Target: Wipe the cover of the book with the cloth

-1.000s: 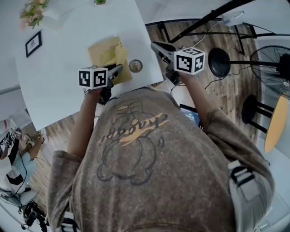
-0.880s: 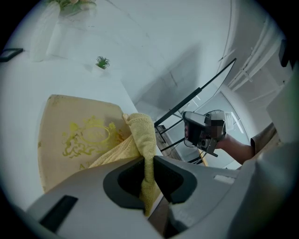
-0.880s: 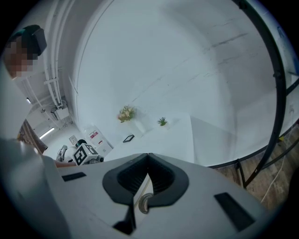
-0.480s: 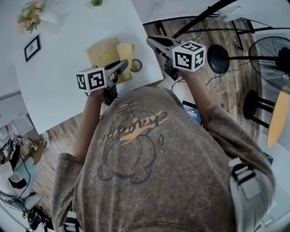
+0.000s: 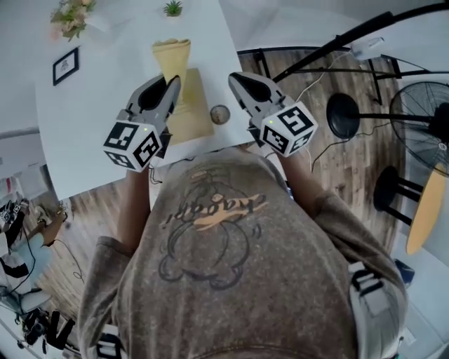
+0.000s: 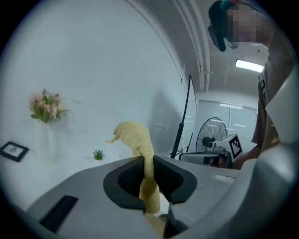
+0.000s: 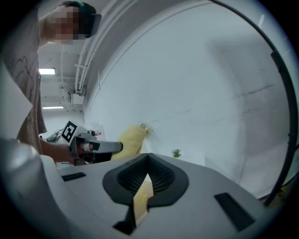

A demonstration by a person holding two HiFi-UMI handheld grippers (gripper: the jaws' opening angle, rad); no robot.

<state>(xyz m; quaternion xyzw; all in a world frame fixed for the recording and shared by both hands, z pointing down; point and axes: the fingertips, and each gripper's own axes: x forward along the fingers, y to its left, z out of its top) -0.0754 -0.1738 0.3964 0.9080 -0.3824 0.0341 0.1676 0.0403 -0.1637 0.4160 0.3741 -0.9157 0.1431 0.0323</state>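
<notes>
Since a second ago both tongs have swung up and forward, and the left gripper (image 5: 170, 84), pinching the cloth (image 5: 172, 52), has lifted it off the book (image 5: 191, 119); the right gripper (image 5: 235, 77) is pressed together, nothing visibly gripped. That book lies flat below and between the jaw tips, long axis running away from the person, left gripper nearer, so the cloth must come back down onto it. Beyond, on the white table (image 5: 91, 119), are a framed picture (image 5: 64, 65) and flowers (image 5: 69, 17), then wood floor (image 5: 351, 140) and a fan (image 5: 421, 98).
</notes>
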